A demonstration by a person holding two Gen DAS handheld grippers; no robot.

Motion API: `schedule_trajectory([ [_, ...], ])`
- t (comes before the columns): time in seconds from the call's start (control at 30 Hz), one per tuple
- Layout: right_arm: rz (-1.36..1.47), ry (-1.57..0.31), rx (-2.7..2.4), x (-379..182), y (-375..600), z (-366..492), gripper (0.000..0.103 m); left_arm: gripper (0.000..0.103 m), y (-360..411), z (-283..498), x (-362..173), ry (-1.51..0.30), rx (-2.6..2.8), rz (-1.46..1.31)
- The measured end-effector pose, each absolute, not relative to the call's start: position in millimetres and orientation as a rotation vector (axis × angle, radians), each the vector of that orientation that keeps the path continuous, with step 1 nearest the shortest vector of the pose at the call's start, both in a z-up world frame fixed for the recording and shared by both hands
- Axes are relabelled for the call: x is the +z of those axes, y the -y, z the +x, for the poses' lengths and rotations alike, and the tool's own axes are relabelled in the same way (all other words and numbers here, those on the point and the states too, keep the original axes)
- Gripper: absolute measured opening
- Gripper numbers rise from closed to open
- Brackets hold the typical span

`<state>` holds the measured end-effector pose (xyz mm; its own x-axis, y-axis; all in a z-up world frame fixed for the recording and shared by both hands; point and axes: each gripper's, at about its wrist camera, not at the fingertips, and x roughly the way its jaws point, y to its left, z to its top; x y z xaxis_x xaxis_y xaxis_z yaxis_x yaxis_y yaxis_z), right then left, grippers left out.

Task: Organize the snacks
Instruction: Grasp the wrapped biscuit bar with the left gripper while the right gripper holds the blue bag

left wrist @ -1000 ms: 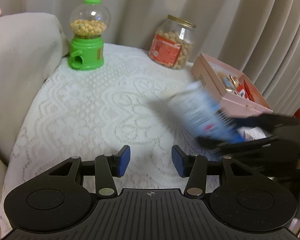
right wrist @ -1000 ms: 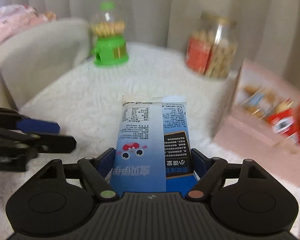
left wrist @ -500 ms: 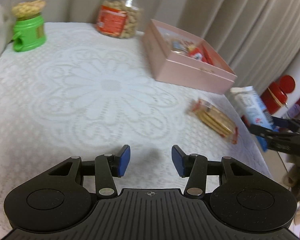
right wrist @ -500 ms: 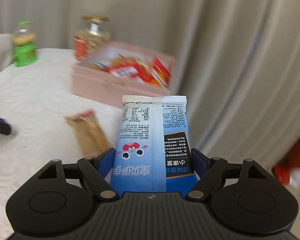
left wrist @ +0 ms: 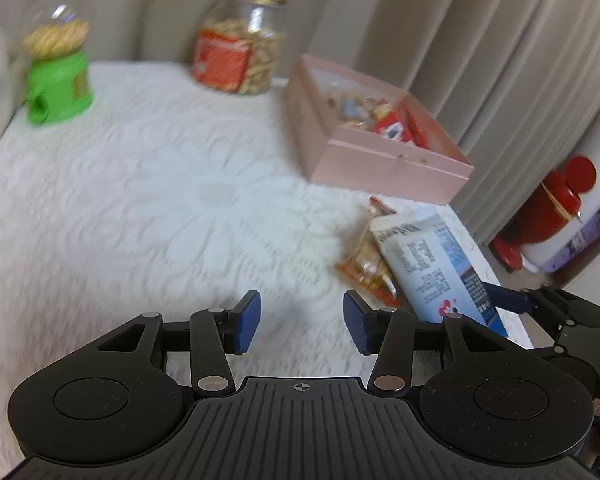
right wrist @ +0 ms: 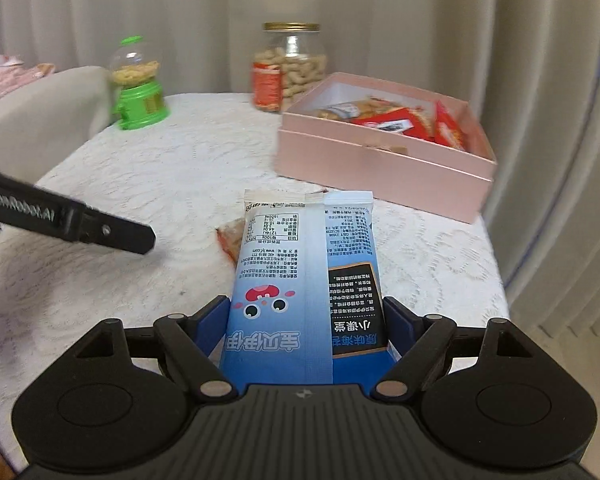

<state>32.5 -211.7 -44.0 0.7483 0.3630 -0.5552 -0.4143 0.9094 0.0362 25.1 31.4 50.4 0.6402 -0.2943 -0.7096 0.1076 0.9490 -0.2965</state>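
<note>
My right gripper (right wrist: 306, 320) is shut on a blue and white snack packet (right wrist: 304, 276) and holds it above the table near the front right; the packet also shows in the left wrist view (left wrist: 432, 268). A pink box (right wrist: 380, 168) with several snacks stands behind it, also seen in the left wrist view (left wrist: 396, 164). A clear orange biscuit packet (left wrist: 366, 268) lies on the lace cloth, partly hidden by the blue packet (right wrist: 232, 236). My left gripper (left wrist: 302, 322) is open and empty over the cloth, left of the biscuit packet.
A green candy dispenser (left wrist: 56, 64) stands at the back left and a peanut jar (left wrist: 240, 40) at the back middle. Curtains hang behind the table. A red container (left wrist: 552, 208) stands on the floor past the table's right edge. A grey cushion (right wrist: 40, 120) lies at the left.
My right gripper has swung back over the table with the blue packet, now above the biscuit packet and facing the pink box. My left gripper stays open and shifted a little.
</note>
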Motion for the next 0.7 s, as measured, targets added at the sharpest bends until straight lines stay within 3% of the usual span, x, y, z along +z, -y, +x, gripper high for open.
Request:
schedule_trajectory([
  [0.37, 0.083, -0.598, 0.265, -72.4, 260.0, 40.4, 0.090, 0.053, 58.0, 77.6, 41.5, -0.824, -0.382, 0.139],
  [0.7, 0.060, -0.590, 0.272, -74.7, 255.4, 39.9, 0.095, 0.045, 53.0, 76.7, 35.7, -0.849, -0.366, 0.069],
])
